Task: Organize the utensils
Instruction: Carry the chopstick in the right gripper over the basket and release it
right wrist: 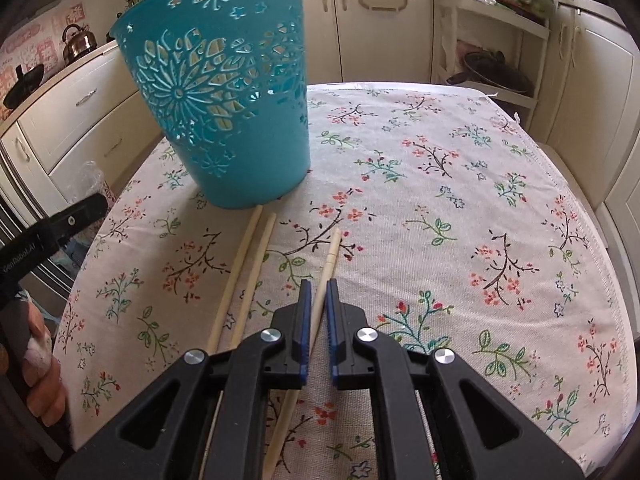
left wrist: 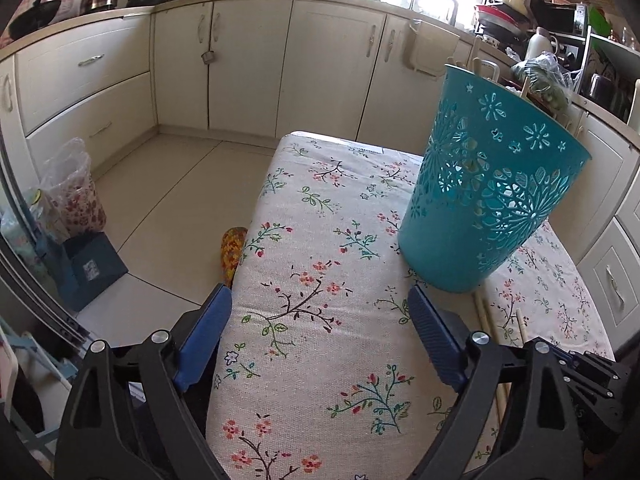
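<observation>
R gripper (right wrist: 317,294) pinches one pale wooden chopstick (right wrist: 329,258) mid-shaft; it lies on the floral cloth-covered table (right wrist: 460,200), near the front edge, w/ two more (right wrist: 256,248) beside it, below the teal perforated plastic basket (right wrist: 224,92). Light, stiff, prob. slippery: grip mid-shaft. L gripper (left wrist: 320,312) spread wide, empty.

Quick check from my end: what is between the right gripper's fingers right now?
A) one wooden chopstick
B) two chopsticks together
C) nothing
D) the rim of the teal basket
A: the right gripper has its fingers nearly closed around one chopstick, while two more chopsticks lie free beside it in front of the teal basket.
</observation>
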